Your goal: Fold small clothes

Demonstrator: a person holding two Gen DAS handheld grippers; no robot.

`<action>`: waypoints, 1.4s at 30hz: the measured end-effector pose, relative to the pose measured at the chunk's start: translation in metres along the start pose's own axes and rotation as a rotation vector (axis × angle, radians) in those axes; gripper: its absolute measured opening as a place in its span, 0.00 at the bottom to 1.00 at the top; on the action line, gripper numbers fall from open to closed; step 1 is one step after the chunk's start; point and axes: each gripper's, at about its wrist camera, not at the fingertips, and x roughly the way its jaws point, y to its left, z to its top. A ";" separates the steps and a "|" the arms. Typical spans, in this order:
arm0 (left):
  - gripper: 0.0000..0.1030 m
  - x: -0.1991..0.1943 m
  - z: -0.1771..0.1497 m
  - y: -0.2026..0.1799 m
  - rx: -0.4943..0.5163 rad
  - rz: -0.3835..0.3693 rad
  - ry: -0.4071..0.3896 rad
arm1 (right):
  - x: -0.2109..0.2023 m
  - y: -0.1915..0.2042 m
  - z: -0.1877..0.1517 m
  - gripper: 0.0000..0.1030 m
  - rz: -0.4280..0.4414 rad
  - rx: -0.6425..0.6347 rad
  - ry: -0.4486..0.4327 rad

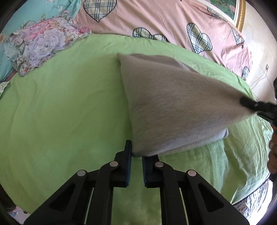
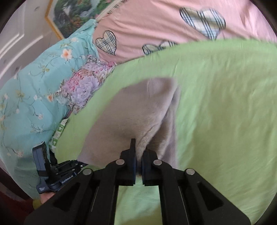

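Note:
A small grey garment (image 1: 173, 103) lies partly folded on a light green sheet (image 1: 60, 112). My left gripper (image 1: 137, 154) is shut on its near corner, low over the sheet. My right gripper (image 2: 138, 155) is shut on another corner of the grey garment (image 2: 131, 112) and holds it lifted, so the cloth stretches up in a taut flap. In the left wrist view the right gripper (image 1: 256, 107) shows at the far right edge, pinching that raised corner. In the right wrist view the left gripper's body (image 2: 52, 173) shows at lower left.
A pink quilt with plaid hearts (image 1: 155, 20) lies beyond the green sheet (image 2: 225, 103). A teal floral blanket (image 2: 31, 103) with a purple flower patch (image 1: 39, 45) is bunched at the left. A framed picture (image 2: 72, 13) hangs on the wall.

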 end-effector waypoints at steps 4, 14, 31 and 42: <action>0.08 0.005 -0.006 0.005 -0.036 -0.024 0.055 | 0.034 -0.026 -0.022 0.05 -0.090 0.009 0.128; 0.10 0.015 -0.008 0.021 -0.076 -0.083 0.096 | 0.064 -0.038 -0.038 0.05 -0.147 0.072 0.144; 0.15 -0.038 0.040 0.032 -0.009 -0.276 0.001 | -0.012 -0.029 0.005 0.33 -0.054 0.128 -0.063; 0.24 0.053 0.119 0.010 0.026 -0.258 0.071 | 0.081 0.011 0.042 0.33 -0.004 0.048 0.036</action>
